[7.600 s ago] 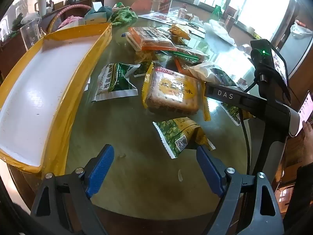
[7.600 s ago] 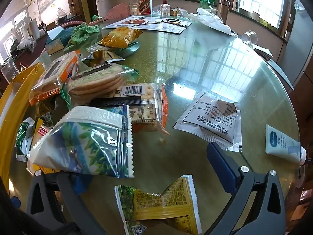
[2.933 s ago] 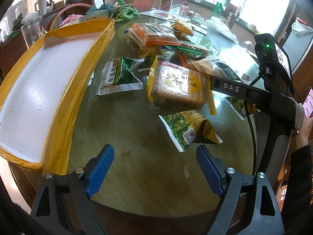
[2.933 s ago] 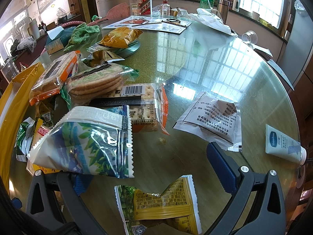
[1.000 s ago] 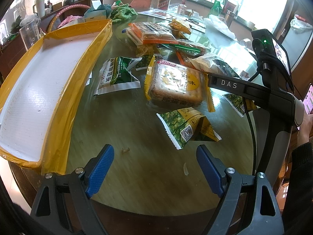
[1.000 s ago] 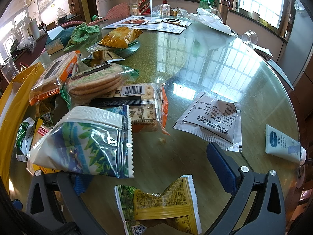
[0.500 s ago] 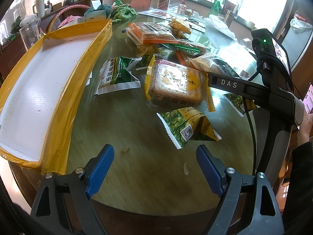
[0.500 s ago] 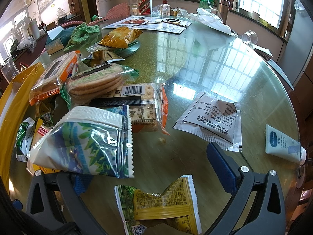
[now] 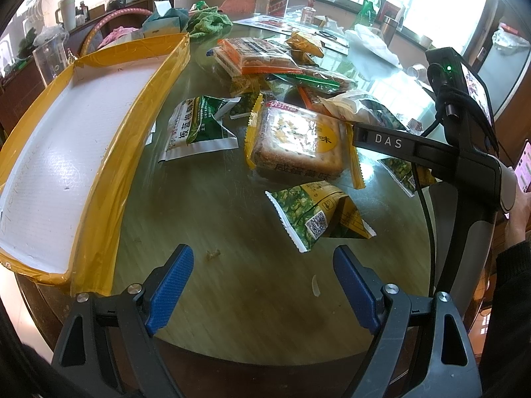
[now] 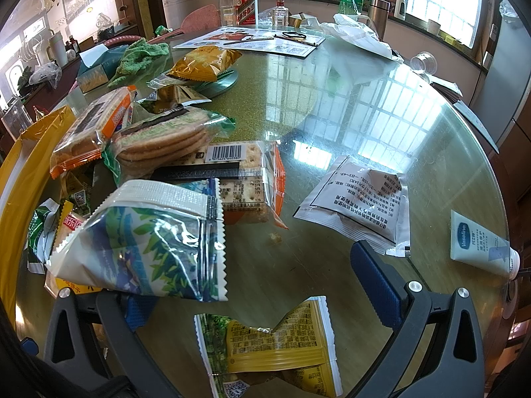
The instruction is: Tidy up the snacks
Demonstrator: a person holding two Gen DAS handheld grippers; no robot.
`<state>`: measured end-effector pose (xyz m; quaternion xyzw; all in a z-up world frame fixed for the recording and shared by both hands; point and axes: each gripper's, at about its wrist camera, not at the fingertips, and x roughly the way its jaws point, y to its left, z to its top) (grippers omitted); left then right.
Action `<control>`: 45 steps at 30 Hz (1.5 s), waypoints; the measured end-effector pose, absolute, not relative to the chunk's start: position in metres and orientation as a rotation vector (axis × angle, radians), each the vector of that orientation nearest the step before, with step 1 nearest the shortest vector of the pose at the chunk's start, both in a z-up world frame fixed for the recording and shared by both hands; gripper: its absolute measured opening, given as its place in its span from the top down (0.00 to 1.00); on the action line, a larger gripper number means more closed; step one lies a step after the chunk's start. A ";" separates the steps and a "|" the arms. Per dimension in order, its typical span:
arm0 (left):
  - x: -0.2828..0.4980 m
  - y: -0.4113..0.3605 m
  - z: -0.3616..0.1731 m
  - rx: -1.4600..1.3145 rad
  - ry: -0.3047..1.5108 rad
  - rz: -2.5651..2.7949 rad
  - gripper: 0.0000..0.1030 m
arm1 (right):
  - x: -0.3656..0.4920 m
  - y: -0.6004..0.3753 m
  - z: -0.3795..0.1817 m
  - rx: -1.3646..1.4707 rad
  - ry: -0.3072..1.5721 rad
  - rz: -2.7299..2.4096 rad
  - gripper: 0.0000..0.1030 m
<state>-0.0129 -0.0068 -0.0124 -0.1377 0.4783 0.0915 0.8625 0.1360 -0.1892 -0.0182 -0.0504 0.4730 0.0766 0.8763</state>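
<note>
My left gripper (image 9: 264, 285) is open just above the glass table, near its front edge, with nothing between its blue fingers. A green-and-yellow pea packet (image 9: 318, 215) lies just ahead of it. Behind that are a square cracker pack (image 9: 298, 142) and a green packet (image 9: 199, 126). A long yellow-rimmed tray (image 9: 132, 139) with a bare white floor stands at the left. My right gripper (image 10: 259, 295) is open too. A white packet with a leaf print (image 10: 149, 242) covers its left finger, and a yellow-green packet (image 10: 265, 341) lies between the fingers.
More biscuit packs (image 10: 166, 142) are piled at the centre left. A white sachet (image 10: 358, 205) and a Vaseline tube (image 10: 478, 245) lie to the right. Bottles (image 10: 245, 5), papers and a green cloth (image 10: 139, 56) sit at the back. A hand holds a phone (image 9: 522, 169).
The left view has swayed slightly over the table. The right view has stayed the same. Nothing was taken hold of or let go.
</note>
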 end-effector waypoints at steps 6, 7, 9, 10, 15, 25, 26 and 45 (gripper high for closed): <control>-0.015 -0.004 -0.010 -0.315 0.980 0.183 0.16 | 0.136 -0.189 -0.018 -0.105 0.987 0.160 0.00; -0.014 -0.004 -0.010 -0.317 0.982 0.184 0.16 | 0.136 -0.189 -0.018 -0.105 0.987 0.160 0.00; -0.012 -0.004 -0.011 -0.320 0.990 0.178 0.16 | 0.136 -0.189 -0.018 -0.105 0.987 0.160 0.00; -0.011 -0.005 -0.011 -0.318 0.990 0.177 0.16 | 0.136 -0.189 -0.018 -0.105 0.987 0.160 0.00; -0.008 -0.012 -0.013 -0.290 0.993 0.173 0.16 | 0.136 -0.189 -0.018 -0.105 0.987 0.160 0.00; -0.004 -0.010 -0.012 -0.274 0.997 0.183 0.16 | 0.136 -0.189 -0.018 -0.105 0.987 0.160 0.00; -0.004 -0.010 -0.012 -0.272 0.998 0.184 0.16 | 0.136 -0.189 -0.018 -0.105 0.987 0.160 0.00; -0.008 -0.011 -0.013 -0.276 0.992 0.187 0.16 | 0.136 -0.189 -0.018 -0.105 0.987 0.160 0.00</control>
